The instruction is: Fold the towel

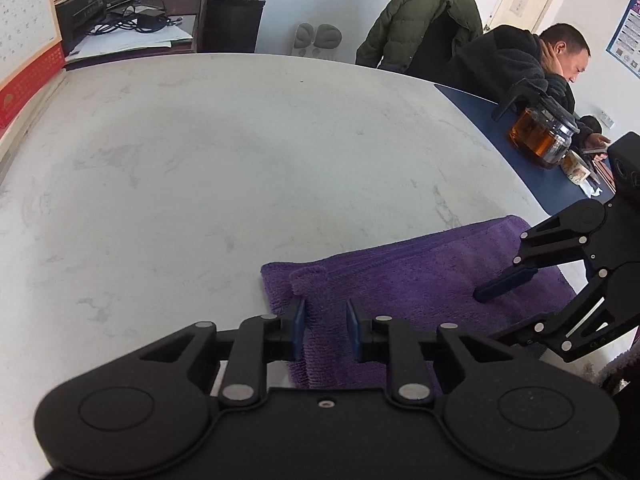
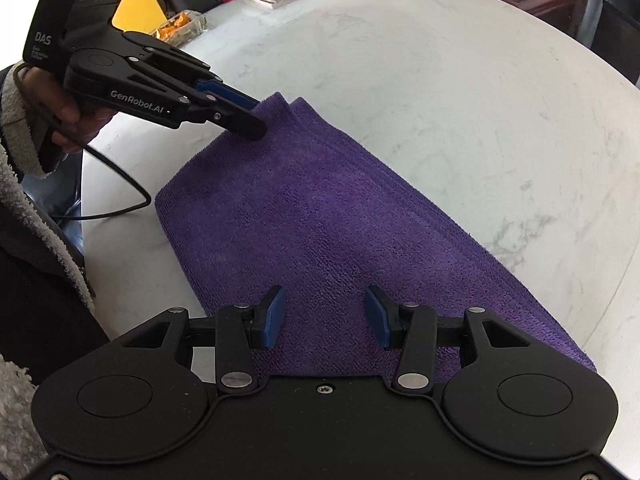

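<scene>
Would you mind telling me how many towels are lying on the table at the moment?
1. A single purple towel, already folded into layers, lies near the table's near edge, under both tongs. No other towel shows, though the tongs' bodies hide part of the tabletop.

A purple towel (image 2: pixel 320 216) of ribbed, terry-like cloth is laid flat on a pale, marbled surface (image 2: pixel 460 92), folded into a long band of several layers. The stacked hemmed edges are seen along one long side. At the far end one corner (image 1: pixel 306 278) of the upper layer is raised slightly and curled. The near end is partly hidden from view.
</scene>
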Tool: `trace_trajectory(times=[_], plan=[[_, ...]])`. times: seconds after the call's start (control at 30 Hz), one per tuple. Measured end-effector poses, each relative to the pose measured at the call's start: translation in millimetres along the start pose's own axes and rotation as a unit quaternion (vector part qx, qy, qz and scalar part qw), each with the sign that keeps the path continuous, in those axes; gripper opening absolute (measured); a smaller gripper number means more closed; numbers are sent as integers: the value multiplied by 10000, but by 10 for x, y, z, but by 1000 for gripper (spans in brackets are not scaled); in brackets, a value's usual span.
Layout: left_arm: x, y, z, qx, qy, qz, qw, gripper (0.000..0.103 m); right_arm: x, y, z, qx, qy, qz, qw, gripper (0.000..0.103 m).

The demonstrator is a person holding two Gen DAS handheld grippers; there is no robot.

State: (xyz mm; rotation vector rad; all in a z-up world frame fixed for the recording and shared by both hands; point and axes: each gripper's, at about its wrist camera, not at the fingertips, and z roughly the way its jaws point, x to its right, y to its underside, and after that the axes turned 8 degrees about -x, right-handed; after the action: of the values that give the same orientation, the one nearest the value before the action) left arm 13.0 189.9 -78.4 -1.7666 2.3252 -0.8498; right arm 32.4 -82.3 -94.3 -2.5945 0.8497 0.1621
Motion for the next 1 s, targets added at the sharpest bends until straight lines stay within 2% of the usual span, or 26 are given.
trace_trajectory(times=[0.07,0.17,0.33,0.5,0.7,0.9,1.0], plan=[[5,-1,56,-65,-54,17,10000,20,-9,-4,6,5,1,-18,10000,45],[-24,-22,173,-221,-356,46,9991,20,-21,-9,16,13,2,-46,10000,48],[-73,-67,181,-219,-468,-21,9987,18,-48,-11,29,14,51,-145,9999,48],[-129,-65,148,-131,-303,-241,9992,4,-63,9,33,48,85,-167,9998,48],[-210,-129,-4,246,123,-551,9981,3,-80,32,56,88,76,-189,9998,50],[-178,-225,-66,451,326,-347,9978,3,-67,43,56,86,32,-221,9997,50],[-199,-252,21,360,261,-316,9985,3,-66,53,59,84,19,-216,9997,50]])
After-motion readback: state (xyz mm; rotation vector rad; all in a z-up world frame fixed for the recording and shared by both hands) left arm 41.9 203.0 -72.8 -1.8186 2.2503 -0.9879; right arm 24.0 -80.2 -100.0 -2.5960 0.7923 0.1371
